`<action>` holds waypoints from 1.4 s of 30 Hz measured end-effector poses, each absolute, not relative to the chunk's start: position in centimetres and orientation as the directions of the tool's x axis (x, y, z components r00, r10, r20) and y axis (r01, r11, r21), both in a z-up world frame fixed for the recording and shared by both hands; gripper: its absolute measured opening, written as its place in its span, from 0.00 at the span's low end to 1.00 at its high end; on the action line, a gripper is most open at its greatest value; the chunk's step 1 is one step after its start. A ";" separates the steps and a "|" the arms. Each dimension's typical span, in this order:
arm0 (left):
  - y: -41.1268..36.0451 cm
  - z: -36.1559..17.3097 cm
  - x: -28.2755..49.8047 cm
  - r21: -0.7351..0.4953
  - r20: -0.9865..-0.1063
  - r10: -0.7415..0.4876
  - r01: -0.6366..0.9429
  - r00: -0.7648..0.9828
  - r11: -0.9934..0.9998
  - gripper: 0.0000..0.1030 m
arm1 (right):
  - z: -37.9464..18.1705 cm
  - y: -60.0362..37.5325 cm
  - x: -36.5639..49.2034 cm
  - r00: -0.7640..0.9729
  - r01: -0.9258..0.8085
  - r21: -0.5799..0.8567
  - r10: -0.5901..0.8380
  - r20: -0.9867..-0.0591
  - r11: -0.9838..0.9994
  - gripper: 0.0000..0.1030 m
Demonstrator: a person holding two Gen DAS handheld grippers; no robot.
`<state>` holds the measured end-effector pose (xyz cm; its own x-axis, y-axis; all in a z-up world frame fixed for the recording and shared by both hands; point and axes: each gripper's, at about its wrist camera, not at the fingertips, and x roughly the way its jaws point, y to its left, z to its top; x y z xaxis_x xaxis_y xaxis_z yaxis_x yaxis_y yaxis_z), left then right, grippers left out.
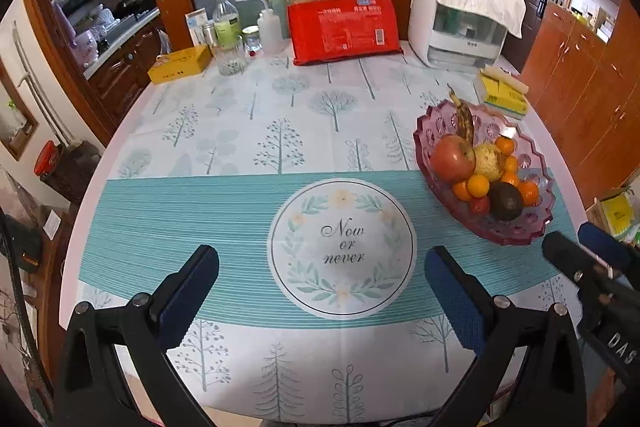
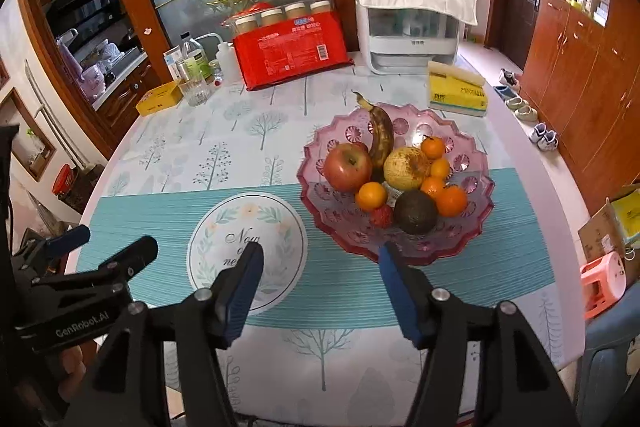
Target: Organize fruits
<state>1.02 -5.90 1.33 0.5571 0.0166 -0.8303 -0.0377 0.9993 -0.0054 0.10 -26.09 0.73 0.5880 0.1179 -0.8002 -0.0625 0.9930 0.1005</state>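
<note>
The left tongs (image 1: 320,291) are wide open and hold nothing. They hang over the near edge of the worktop (image 1: 224,115), above the round "Now or never" picture (image 1: 342,247) on the cloth. The pink glass bowl (image 1: 536,227) full of fruit sits at about 1 o'clock from them, well apart.

The right tongs (image 2: 320,283) are wide open too, with nothing between them. The pink bowl (image 2: 320,183) is at 12 o'clock from them, and its near rim sits just beyond the tip of the right-hand blue pad (image 2: 400,291).

In the bowl there is a red apple (image 2: 347,167) at 9 o'clock, a brown spotty banana (image 2: 380,135) at 12 o'clock, a yellow pear (image 2: 406,167) in the middle, a dark avocado (image 2: 415,213) at 6 o'clock, a small red fruit (image 2: 381,217) beside it, and little oranges (image 2: 451,201) on the 3 o'clock side.

At the far edge of the worktop stand a red packet (image 2: 290,55) and a white machine (image 2: 408,47) with a cloth on top.
</note>
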 end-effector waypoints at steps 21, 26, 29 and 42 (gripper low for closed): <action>-4.9 1.7 -0.5 0.000 -0.829 0.018 -0.032 0.559 0.999 0.99 | 0.6 -23.1 -1.2 0.569 -0.098 0.081 0.122 -0.813 0.992 0.60; -4.8 1.7 -0.6 0.000 -0.829 0.017 -0.030 0.559 1.000 0.99 | 0.6 -23.0 -1.2 0.569 -0.100 0.079 0.122 -0.814 0.992 0.60; -4.7 1.7 -0.6 -0.001 -0.829 0.016 -0.030 0.559 1.000 0.99 | 0.6 -23.0 -1.3 0.569 -0.102 0.078 0.122 -0.813 0.992 0.60; -5.1 1.6 -1.2 -0.005 -0.830 0.015 -0.033 0.558 0.999 0.99 | 0.6 -23.0 -1.5 0.568 -0.102 0.080 0.124 -0.814 0.992 0.60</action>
<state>-1.22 -5.15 1.63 0.5579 0.0147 -0.8298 -0.0332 0.9994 -0.0046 -1.54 -23.05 0.58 0.5676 0.1242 -0.8139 -0.1021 0.9915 0.0801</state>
